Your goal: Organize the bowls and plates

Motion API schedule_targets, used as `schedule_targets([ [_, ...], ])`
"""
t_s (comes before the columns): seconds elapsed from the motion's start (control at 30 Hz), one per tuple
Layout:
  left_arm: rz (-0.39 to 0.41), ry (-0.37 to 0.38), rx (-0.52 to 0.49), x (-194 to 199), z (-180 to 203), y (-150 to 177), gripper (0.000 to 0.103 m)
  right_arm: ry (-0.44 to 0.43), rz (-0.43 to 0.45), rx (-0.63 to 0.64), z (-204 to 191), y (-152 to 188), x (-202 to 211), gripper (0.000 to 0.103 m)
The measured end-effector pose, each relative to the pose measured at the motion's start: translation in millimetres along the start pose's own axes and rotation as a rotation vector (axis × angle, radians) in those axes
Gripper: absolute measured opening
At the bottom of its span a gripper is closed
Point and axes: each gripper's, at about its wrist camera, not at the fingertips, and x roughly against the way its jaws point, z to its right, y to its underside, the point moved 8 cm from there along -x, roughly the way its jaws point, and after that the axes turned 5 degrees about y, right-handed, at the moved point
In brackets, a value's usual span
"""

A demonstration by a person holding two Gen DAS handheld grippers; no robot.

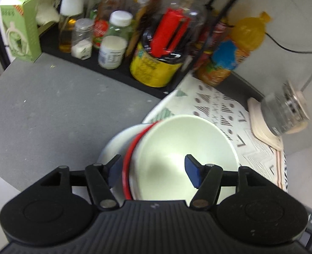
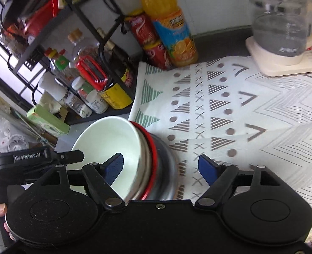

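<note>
The nested stack of bowls (image 2: 122, 158) — a white bowl (image 1: 183, 156) innermost, then a metal one, a red-rimmed bowl (image 2: 151, 160) and a dark outer shell — sits tilted on its side at the edge of the patterned cloth (image 2: 240, 116), mouth turned toward the grey counter (image 1: 50, 105). The step in hand looks like steadying and righting this stack, and doing it well probably means closing on the combined rims rather than one thin wall, so the bowls do not slide apart as they tip level. The left gripper (image 1: 153, 172) reaches in low from the mouth side, its fingers spread wide, one blue pad (image 1: 114, 169) outside the red rim and the other inside the white bowl, touching nothing firmly that can be seen. The right gripper (image 2: 162, 168) comes from above and behind, jaws wide and straddling the stack's wall — holding nothing. The kettle (image 2: 283, 25) stands well apart.
</note>
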Motion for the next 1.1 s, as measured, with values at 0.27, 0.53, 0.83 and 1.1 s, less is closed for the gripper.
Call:
schedule_targets([
  [0.27, 0.054, 0.039, -0.111, 37.3, 37.9, 26.9, 0.078, 0.053, 0.092, -0.024, 30.1, 10.4, 58.0, 0.090],
  [0.53, 0.115, 0.041, -0.147, 82.2, 55.3, 43.1, 0.082, 0.106, 0.174, -0.002, 32.9, 21.7, 108.8, 0.100],
  [0.83, 0.162, 0.087, -0.216, 105.4, 61.2, 44.2, 0.084, 0.139, 0.236, -0.035, 14.8, 29.8, 138.0, 0.101],
  [1.1, 0.111, 0.143, -0.288, 114.8, 52.8, 47.7, 0.084, 0.212, 0.279, -0.057, -19.2, 38.7, 151.5, 0.101],
])
